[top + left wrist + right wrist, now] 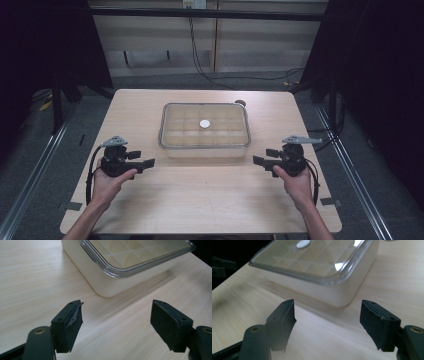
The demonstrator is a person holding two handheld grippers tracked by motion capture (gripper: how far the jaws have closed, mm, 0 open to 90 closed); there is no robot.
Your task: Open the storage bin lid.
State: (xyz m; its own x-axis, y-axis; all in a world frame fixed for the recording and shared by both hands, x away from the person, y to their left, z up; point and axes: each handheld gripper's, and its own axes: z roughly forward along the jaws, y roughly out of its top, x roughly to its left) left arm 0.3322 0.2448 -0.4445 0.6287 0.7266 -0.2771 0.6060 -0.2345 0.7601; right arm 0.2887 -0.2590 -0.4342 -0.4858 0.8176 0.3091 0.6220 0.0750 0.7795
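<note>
Two grippers, the left gripper (145, 163) and right gripper (258, 160), rest wide apart and empty, flanking the box (205, 145) just ahead between them, whose clear lid (204, 125) looks stiff, slick, light, best pinched at its rim.

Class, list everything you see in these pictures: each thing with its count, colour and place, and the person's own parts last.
table: one, light wood, under everything.
box: one, cream, table centre, gridded inside.
lid: one, clear, closed on the box.
white disc: one, at the lid's centre.
dark round object: one, behind the box's far right corner; unclear what.
cables: black, floor beyond the table.
left gripper: black, open, left of the box.
right gripper: black, open, right of the box.
hands: two, holding the grippers.
</note>
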